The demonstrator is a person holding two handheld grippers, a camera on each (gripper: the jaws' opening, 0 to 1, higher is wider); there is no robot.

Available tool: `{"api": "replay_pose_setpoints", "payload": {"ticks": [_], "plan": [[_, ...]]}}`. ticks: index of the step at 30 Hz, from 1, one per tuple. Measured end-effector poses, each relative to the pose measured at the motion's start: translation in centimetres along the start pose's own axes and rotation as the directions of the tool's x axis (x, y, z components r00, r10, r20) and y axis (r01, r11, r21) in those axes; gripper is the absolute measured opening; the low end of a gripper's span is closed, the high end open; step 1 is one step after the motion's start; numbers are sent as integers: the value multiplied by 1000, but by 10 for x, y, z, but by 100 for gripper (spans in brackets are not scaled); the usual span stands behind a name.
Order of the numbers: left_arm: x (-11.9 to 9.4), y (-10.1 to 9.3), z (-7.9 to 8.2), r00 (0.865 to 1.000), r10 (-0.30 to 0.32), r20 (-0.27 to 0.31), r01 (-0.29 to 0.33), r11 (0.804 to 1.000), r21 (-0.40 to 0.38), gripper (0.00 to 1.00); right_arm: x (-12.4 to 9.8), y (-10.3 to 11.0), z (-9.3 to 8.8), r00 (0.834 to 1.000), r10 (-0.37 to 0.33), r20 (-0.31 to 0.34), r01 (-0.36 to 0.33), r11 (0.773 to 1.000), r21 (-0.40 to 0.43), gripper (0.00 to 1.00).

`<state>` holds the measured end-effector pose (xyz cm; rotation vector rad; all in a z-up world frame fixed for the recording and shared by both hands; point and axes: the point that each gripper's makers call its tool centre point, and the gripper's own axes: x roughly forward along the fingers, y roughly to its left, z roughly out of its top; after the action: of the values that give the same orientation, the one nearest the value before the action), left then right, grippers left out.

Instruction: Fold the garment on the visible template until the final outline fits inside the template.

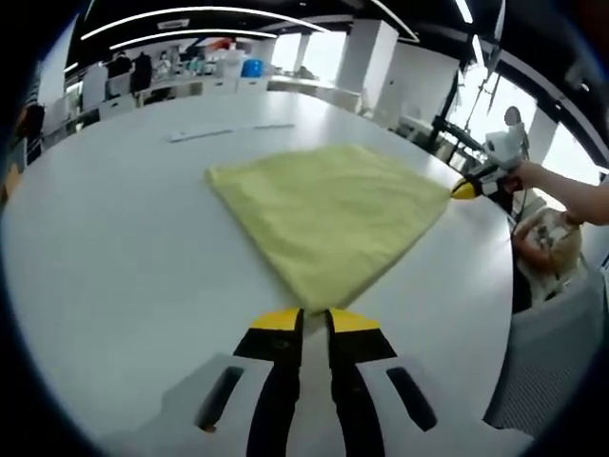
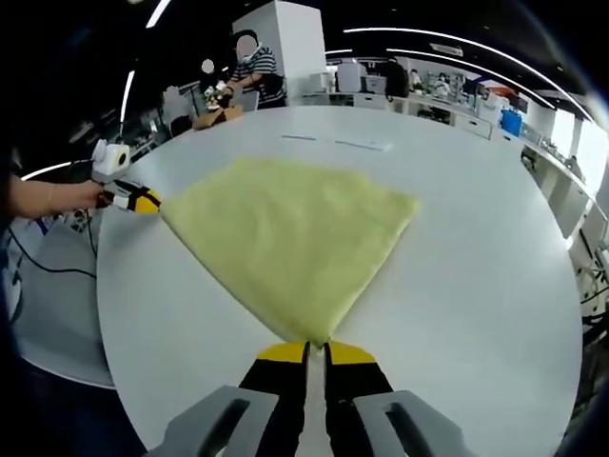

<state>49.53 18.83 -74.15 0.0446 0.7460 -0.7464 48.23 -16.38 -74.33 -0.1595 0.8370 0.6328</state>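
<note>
I am pinching the yellow garment [image 1: 328, 214], lying flat on the white table [image 1: 124, 257], with my left gripper [image 1: 314, 319] clamping its near corner and my right gripper [image 2: 317, 350] clamping another, judging it soft, light, limp, best handled by corners.

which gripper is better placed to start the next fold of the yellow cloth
Neither clearly: the left gripper and right gripper each pinch a corner of the yellow cloth with jaws shut, spread on the white table. Likely both should carry their corners together.
</note>
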Motion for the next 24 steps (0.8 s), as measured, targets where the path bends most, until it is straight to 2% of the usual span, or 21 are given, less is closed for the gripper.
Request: {"api": "replay_pose_setpoints", "payload": {"ticks": [3,9,24], "plan": [[2,-1,2,1000,-19,9,19,1000,-17,4,2,0,-1,1000,4,-5,-4,1000,8,0],[3,-1,2,1000,-16,9,16,1000,-20,0,3,1,-2,1000,6,-10,-5,1000,17,0],[-4,-1,0,1000,-2,27,4,998,-60,0,-2,8,-7,1000,7,-18,-7,1000,15,0]]}}
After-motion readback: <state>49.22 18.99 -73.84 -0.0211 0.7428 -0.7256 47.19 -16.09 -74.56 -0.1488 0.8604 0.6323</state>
